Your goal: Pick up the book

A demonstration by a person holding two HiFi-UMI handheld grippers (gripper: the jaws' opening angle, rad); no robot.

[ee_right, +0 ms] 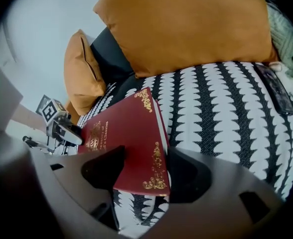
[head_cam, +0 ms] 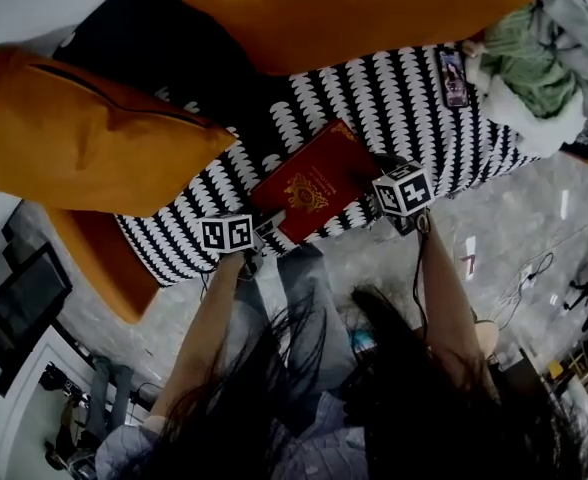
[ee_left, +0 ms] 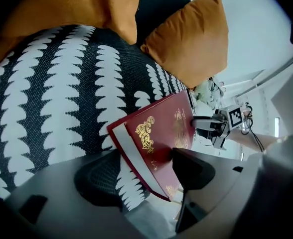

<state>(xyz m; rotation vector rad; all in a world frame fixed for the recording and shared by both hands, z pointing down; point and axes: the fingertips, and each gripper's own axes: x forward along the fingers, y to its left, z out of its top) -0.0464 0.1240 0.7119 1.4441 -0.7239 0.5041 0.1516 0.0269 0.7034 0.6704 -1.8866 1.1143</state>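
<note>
Head view, book: the red book (head_cam: 309, 180) with gold ornament sits over the front edge of the black-and-white patterned counter (head_cam: 394, 98), between the two grippers.
Head view, grippers: the left gripper (head_cam: 262, 230) meets the book's near-left corner; the right gripper (head_cam: 382, 180) meets its right side.
Head view, surroundings: one orange pillow (head_cam: 94, 133) lies at the left and another (head_cam: 364, 8) at the back; a phone (head_cam: 454, 76) lies on the counter, well apart from the book.
Left gripper view, fingers: the left gripper (ee_left: 146, 176) has its fingers (ee_left: 194, 169) pinching a corner of the book (ee_left: 161, 133), one finger on the cover, the other on the underside.
Left gripper view, book: it is tilted, its page edge showing, above the counter (ee_left: 52, 93); the right gripper (ee_left: 206, 125) holds its far end.
Right gripper view, fingers: the right gripper (ee_right: 145, 173) has its fingers (ee_right: 104, 167) clamped on the near corner of the book (ee_right: 121, 128), which fills the gap between them.
Right gripper view, far end: the left gripper (ee_right: 69, 133) touches the opposite corner.
</note>
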